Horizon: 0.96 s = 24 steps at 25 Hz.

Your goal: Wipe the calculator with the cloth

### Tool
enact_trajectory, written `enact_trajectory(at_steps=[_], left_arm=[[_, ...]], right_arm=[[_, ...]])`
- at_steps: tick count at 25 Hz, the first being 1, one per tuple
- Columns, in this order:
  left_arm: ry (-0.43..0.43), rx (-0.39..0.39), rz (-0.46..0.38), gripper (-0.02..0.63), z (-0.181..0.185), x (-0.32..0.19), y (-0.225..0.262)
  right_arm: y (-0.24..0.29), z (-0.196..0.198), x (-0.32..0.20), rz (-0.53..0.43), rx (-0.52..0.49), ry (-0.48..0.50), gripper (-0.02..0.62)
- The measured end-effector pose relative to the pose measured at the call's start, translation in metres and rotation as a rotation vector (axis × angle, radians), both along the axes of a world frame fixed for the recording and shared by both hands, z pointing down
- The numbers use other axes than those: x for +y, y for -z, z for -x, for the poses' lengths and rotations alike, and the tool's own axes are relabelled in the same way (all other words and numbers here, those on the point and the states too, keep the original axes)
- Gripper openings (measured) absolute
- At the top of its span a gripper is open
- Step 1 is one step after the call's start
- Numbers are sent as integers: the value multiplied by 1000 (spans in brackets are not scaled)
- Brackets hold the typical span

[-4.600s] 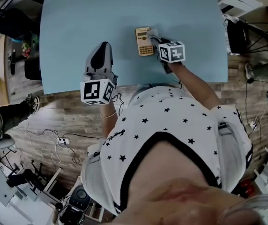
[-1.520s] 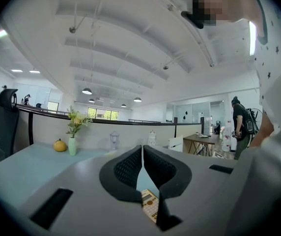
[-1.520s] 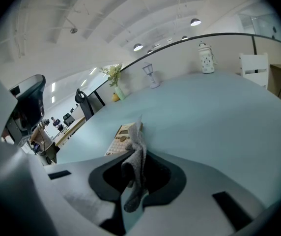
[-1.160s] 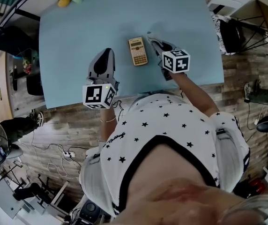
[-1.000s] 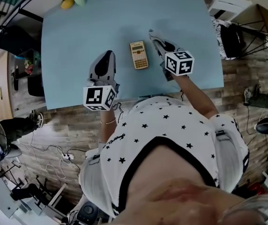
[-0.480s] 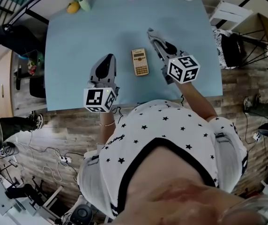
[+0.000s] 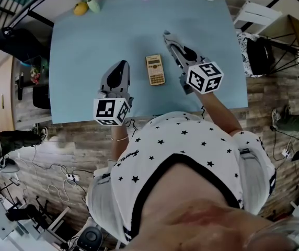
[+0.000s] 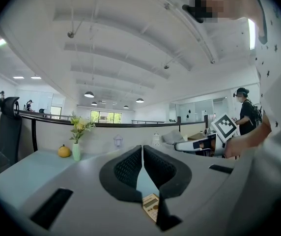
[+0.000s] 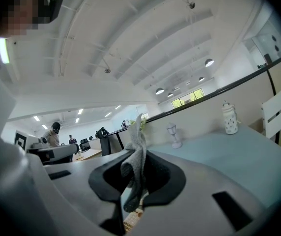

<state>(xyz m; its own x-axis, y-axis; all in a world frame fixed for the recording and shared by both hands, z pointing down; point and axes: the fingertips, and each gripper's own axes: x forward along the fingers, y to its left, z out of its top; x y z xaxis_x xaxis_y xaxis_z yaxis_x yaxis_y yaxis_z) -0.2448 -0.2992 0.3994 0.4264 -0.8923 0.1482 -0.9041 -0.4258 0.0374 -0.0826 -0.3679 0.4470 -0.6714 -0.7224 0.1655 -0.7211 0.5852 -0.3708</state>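
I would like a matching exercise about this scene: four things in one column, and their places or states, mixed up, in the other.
Things:
1. calculator
2. cloth
3. left gripper
4. yellow fruit

Places or states:
A. jaws shut, nothing between them
B. far left corner of the table
C. lying flat on the table, keys up
D. pinched in the right gripper

Pairs: 1-C, 2-D, 3-A, 4-B

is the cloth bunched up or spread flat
Bunched: the grey cloth stands crumpled in a narrow wad, pinched between the right gripper's jaws.
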Motion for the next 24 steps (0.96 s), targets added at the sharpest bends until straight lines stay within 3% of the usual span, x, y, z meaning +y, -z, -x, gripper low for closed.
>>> enact_trajectory(at_steps=[24], left_arm=[[13,-4,8,35,3,-7,-1]], right_arm=[[-1,9,-7,8,-6,27,43]])
